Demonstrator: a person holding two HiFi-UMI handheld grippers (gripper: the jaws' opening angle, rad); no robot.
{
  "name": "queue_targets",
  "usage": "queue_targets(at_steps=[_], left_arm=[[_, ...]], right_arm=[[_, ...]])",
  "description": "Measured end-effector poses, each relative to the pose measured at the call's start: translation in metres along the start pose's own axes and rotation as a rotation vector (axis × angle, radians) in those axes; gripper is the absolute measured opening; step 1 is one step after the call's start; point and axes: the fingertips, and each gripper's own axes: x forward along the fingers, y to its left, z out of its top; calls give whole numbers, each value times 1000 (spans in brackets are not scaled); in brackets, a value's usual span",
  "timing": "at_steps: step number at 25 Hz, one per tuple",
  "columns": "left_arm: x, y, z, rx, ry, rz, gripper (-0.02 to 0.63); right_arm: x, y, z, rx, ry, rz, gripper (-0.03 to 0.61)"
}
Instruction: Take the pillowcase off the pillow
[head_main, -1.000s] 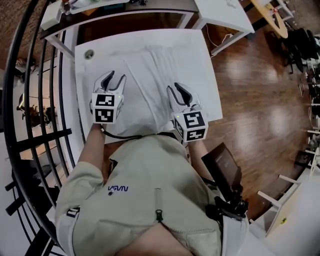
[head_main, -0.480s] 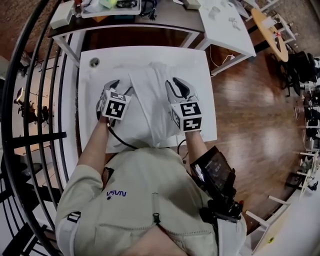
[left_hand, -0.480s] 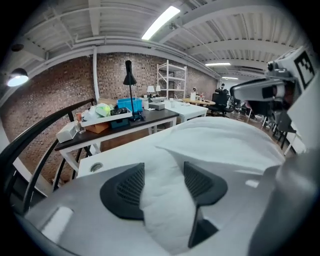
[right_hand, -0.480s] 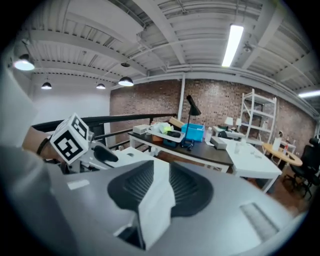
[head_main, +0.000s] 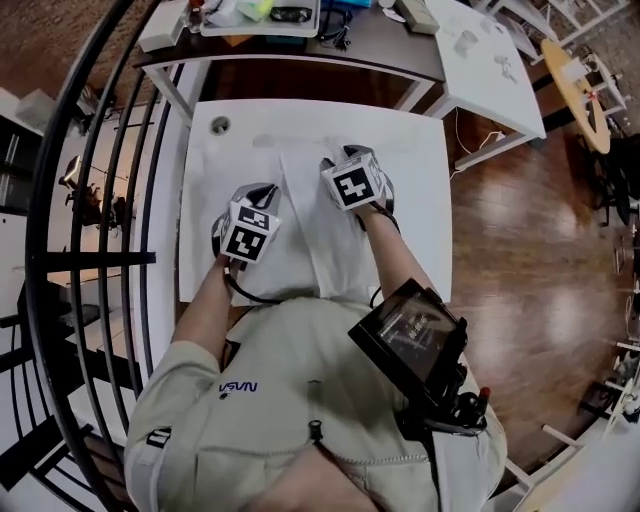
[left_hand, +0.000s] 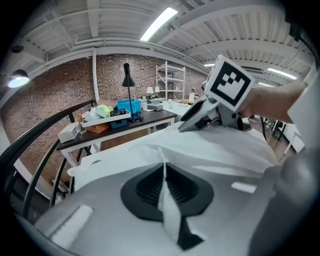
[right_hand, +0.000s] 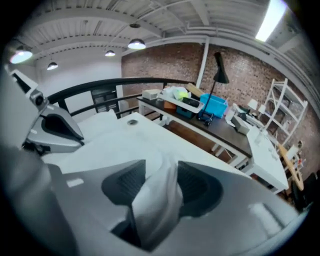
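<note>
A pillow in a white pillowcase (head_main: 305, 225) lies lengthwise on the white table (head_main: 420, 230). My left gripper (head_main: 262, 190) is at the pillow's left edge. In the left gripper view its jaws have just been closing, and the left gripper (left_hand: 164, 170) is now shut on a thin upright fold of the pillowcase (left_hand: 210, 155). My right gripper (head_main: 340, 162) is over the pillow's far right part. Its jaws have just been opening, and a loose bunch of pillowcase cloth (right_hand: 157, 192) stands between the wide-apart pads of the right gripper (right_hand: 161, 175).
Beyond the table stands a dark desk (head_main: 300, 45) with a tray, a blue box and a black lamp (left_hand: 129, 80). A black railing (head_main: 100, 200) runs along the left. Wooden floor (head_main: 520, 220) lies to the right. The table has a round hole (head_main: 219, 124).
Both grippers moved away from me along the pillow, the right one much farther. The left jaws closed on the cloth. The right jaws opened wider.
</note>
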Motion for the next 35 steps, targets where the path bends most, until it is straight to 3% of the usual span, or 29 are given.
queue_targets(at_steps=[1,4,11,17,22,24,27,31,35], left_arm=[[-3,1,2,-8,-10,4,18],[-15,5,7,-41,-59,20,18],[-59,18,33,-117,-257,84,15],[-88,34,32,-186,-347,124,14],[-83,42,24,-243,-342,120,14],[-69,43,20,-257,-318,104,14],[-47,45,20,-200,-281,97,17],[-30,50,25,-121,-245,119,51],[-27,46,30,-74,-238,114,74]], right_arm=[[3,3,-1,-32,24,2,187],[0,1,1,-60,22,-38,18],[-32,-52,1,40,-66,-194,11],[-53,-102,-24,153,-69,-309,11],[-59,-127,-72,264,-3,-357,11],[-53,-125,-75,227,5,-368,11],[-42,-114,-67,158,-31,-327,11],[-45,-99,-56,156,-100,-233,30],[-65,-83,-46,167,-181,-207,75]])
